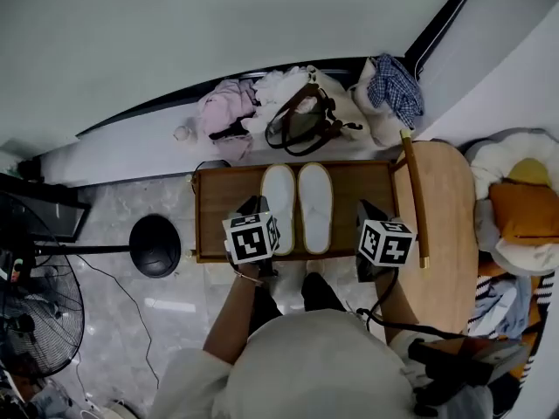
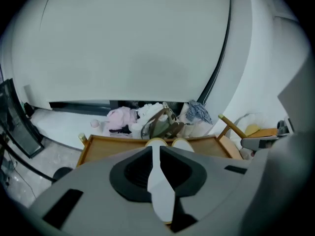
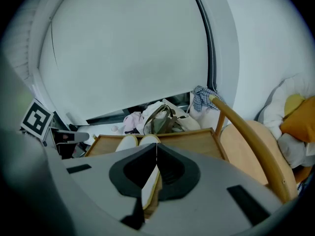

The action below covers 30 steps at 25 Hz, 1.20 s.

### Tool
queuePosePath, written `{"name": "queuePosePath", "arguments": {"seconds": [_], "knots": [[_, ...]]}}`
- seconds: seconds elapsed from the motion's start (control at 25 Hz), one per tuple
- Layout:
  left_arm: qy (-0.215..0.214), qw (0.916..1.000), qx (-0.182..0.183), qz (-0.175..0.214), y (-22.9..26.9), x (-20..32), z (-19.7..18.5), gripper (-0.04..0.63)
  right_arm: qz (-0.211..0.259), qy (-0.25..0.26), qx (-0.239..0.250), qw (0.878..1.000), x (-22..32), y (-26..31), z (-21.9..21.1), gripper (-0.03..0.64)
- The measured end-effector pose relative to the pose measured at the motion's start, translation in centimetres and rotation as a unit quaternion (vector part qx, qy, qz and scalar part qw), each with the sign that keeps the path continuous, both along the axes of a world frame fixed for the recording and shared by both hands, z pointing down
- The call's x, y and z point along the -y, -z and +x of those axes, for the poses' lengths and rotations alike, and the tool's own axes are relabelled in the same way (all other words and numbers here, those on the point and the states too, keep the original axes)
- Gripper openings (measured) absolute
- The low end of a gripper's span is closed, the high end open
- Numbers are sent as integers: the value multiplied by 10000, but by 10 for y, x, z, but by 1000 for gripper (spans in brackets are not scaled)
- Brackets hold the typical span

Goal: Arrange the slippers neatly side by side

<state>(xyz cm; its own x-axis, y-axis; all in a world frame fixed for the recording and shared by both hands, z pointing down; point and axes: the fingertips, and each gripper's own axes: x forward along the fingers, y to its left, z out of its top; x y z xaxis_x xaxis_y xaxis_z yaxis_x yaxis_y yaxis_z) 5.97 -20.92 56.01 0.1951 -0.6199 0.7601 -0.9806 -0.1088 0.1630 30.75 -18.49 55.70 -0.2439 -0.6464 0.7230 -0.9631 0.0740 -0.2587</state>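
- Side by side and close together on the wooden tray [image 1: 214,201], toes toward the far wall: two white slippers [image 1: 281,206].
- Over the tray's near edge, just left of the pair, tilted steeply down and forward: left gripper [image 1: 255,208], jaws parted by a thin slit, gripping nothing.
- Over the tray's near right corner, clear of the slippers, angled down the same way: right gripper [image 1: 367,212], jaws clenched tip to tip, empty.
- Reaching forward from the body, elbows bent and tucked in: left forearm [image 1: 231,317] and right forearm [image 1: 397,308].
- Beyond the tray: a bag [image 1: 301,122] among heaped clothes [image 1: 223,110]; at the right, a wooden chair [image 1: 447,225].
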Motion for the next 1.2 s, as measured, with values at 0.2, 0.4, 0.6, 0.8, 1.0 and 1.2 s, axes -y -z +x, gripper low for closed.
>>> {"name": "queuePosePath", "arguments": {"seconds": [0.2,0.4,0.6,0.8,1.0,1.2], "knots": [[-333,9913,203,1256,73,18,-36,35,235,-237,-103,9994,-1,29,-17,34],[-368,9754,319,2150,119,30,-69,17,580,-298,-195,9977,5,59,-38,34],[-351,9764,25,2131,124,36,-87,17,919,-385,-590,9933,16,88,-46,34],[-423,9754,-72,2163,126,39,-91,17,1089,-449,-770,9900,24,102,-49,34],[-472,9755,-110,2145,125,39,-89,17,1053,-436,-792,9903,22,100,-50,34],[-412,9760,-174,2131,125,39,-88,17,1042,-401,-810,9904,22,100,-49,32]]}}
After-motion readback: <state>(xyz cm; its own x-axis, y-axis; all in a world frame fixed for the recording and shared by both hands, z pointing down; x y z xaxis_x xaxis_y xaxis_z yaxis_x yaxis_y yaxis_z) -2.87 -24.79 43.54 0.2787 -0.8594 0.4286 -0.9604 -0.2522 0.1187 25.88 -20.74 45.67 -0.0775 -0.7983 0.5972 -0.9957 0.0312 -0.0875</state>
